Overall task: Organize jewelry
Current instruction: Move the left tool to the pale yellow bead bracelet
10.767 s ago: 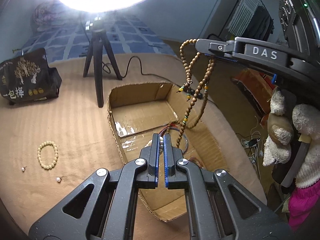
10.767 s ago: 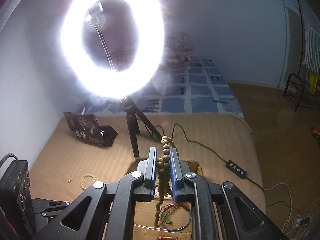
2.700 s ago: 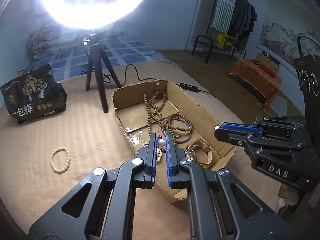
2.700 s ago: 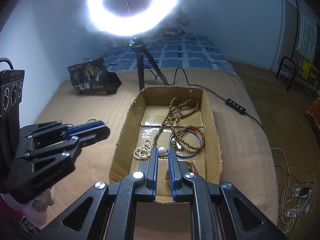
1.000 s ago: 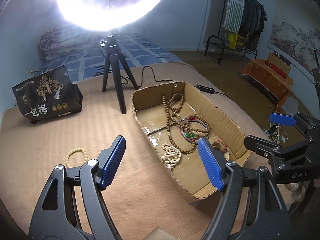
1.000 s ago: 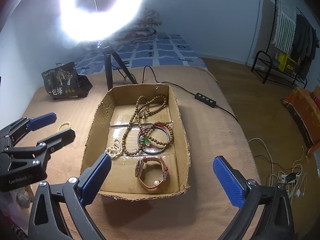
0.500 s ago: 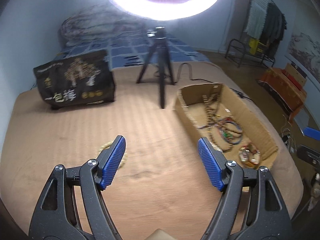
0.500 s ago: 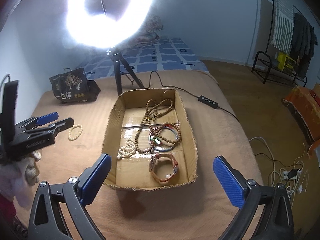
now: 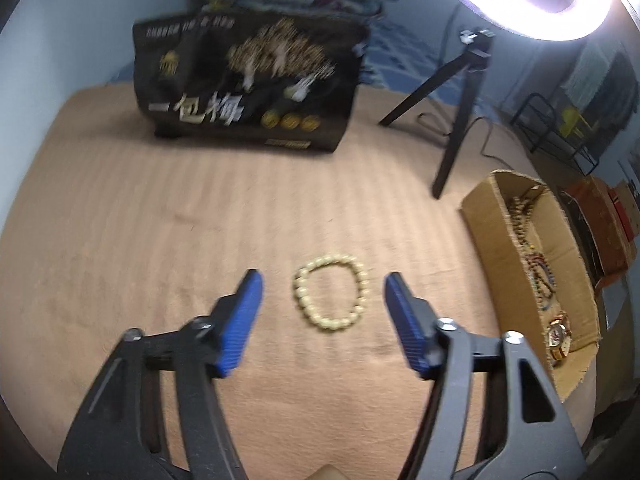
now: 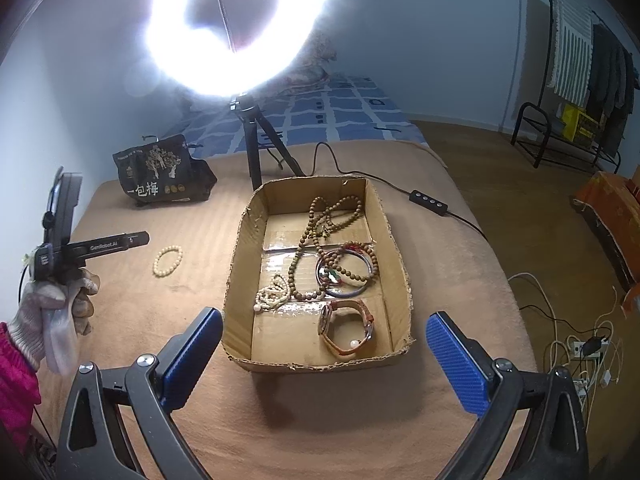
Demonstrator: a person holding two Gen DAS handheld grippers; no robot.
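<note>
1. Bracelet of pale beads lies flat on the tan bed cover, outside the cardboard box.
2. My left gripper hangs spread wide, straddling it for a pinch.
3. My right gripper waits open before the box, holding nothing.

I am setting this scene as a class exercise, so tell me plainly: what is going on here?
A person with a gripper in each hand is tidying jewelry into a cardboard box. The box already holds a long wooden bead necklace, bangles, a small pale bead strand and a watch. One cream bead bracelet lies outside on the tan cover. The left gripper is open and lined up on it, not yet touching. The right gripper is open and empty, near the box's front.
</note>
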